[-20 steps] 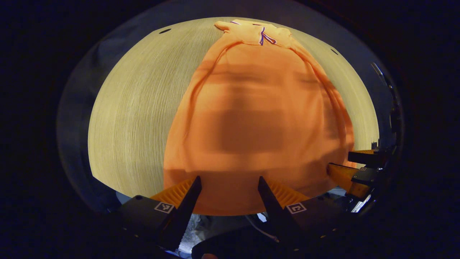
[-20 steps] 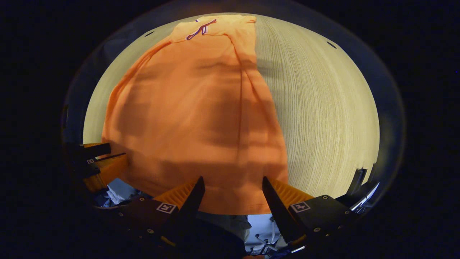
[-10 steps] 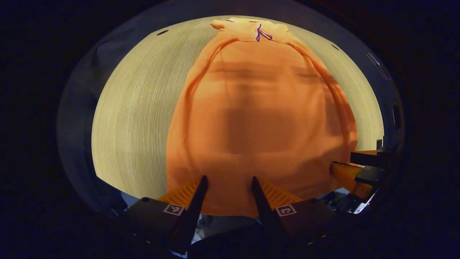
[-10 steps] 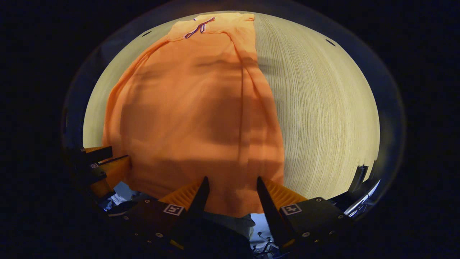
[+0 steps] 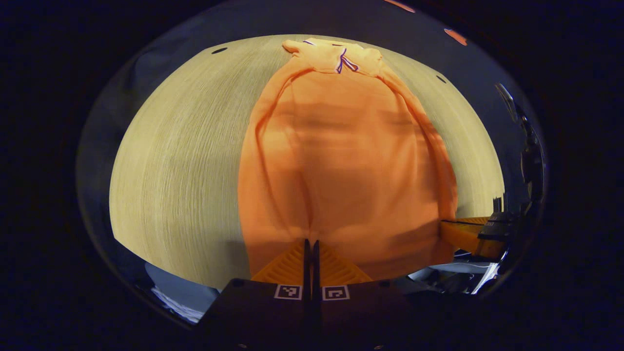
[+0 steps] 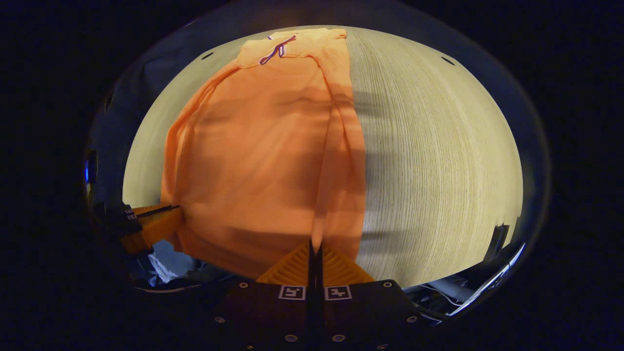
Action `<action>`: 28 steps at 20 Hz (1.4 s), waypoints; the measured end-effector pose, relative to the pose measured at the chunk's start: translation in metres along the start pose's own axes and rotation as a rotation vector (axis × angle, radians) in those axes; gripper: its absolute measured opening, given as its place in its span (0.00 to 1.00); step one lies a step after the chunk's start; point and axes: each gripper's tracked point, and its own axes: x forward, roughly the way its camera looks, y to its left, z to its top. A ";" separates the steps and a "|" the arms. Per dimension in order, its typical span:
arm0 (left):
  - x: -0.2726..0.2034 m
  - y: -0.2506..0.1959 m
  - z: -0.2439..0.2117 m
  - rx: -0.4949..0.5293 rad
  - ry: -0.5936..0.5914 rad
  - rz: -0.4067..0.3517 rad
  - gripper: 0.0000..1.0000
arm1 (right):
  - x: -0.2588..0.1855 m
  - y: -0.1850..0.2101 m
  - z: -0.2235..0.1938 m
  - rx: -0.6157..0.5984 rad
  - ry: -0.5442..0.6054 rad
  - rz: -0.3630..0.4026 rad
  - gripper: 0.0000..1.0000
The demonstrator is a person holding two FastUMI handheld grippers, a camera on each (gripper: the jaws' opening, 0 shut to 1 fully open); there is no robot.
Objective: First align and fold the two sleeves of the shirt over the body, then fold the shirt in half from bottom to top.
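An orange shirt [image 5: 341,161] lies lengthwise on the pale wooden table [image 5: 175,161], collar far, hem near me, sleeves folded over the body. My left gripper [image 5: 309,241] is shut on the shirt's hem near its left corner, pinching up a small ridge of cloth. In the right gripper view the shirt [image 6: 263,151] runs up the left half. My right gripper [image 6: 314,243] is shut on the hem near the right corner, with a fold rising from the pinch. Each gripper shows at the edge of the other's view: the right gripper [image 5: 470,236], the left gripper [image 6: 151,224].
The table's near edge [image 6: 438,278] runs just under both grippers. Bare wood lies left of the shirt in the left gripper view and on the table's right side [image 6: 438,161] in the right gripper view. Dark booth walls ring the table.
Both grippers went from open, straddling the hem, to shut on it. The cloth has gathered into a ridge at each pinch.
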 end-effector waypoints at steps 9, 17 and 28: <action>-0.039 -0.005 0.057 -0.015 -0.117 -0.048 0.00 | -0.038 -0.002 0.047 0.048 -0.116 0.034 0.00; -0.058 -0.009 0.146 -0.006 -0.257 -0.086 0.00 | -0.068 -0.009 0.132 0.069 -0.266 0.053 0.00; -0.075 -0.003 0.305 0.006 -0.454 -0.103 0.01 | -0.097 -0.026 0.278 0.038 -0.483 0.038 0.00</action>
